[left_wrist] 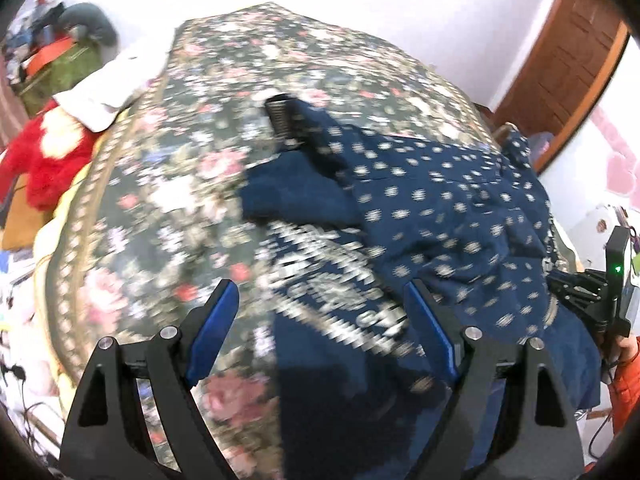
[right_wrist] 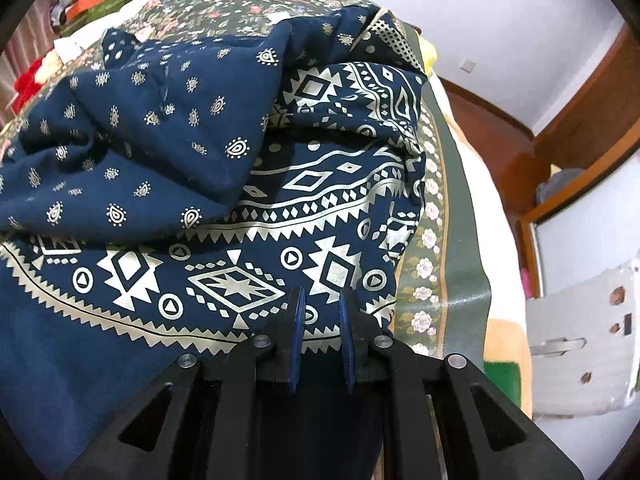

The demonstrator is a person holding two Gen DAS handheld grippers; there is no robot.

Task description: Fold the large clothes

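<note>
A large navy garment with silver print lies crumpled on a bed with a floral cover. My left gripper is open and empty, hovering over the garment's left edge; this view is blurred. The right gripper's body shows at the right edge of the left wrist view. In the right wrist view the garment fills the frame, bunched with a dotted layer over a geometric border. My right gripper has its jaws narrowly apart with the navy cloth between them; the grip itself is hard to confirm.
A red plush toy and white cloth lie at the bed's left side. Clutter sits at the far left. A wooden door stands at right. A grey case is right of the bed.
</note>
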